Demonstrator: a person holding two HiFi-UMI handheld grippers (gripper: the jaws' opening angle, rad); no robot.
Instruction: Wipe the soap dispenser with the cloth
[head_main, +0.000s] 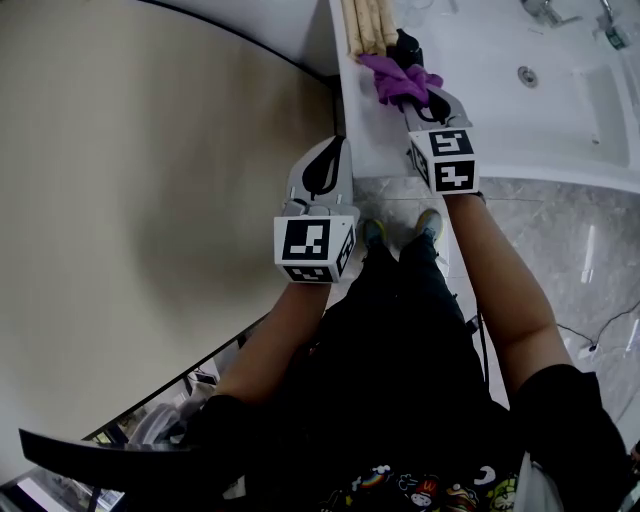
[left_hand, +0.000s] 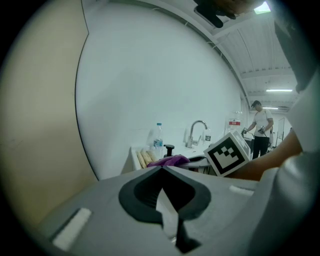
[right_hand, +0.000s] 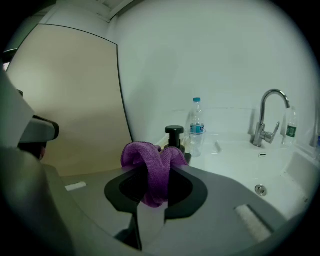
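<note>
Soap dispenser (right_hand: 174, 136) stands just behind the cloth (right_hand: 150, 167). My right gripper (right_hand: 152, 182) clamps the cloth; my left gripper (left_hand: 161, 172) is closed, empty.

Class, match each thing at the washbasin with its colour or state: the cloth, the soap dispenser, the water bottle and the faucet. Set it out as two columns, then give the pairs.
Column one:
1 cloth
2 soap dispenser
3 water bottle
4 faucet

Column two:
A clear, with a blue cap
B shiny metal, curved spout
C purple, clamped in the right hand-held gripper
D black pump top

Pairs: 1-C; 2-D; 3-A; 4-B
</note>
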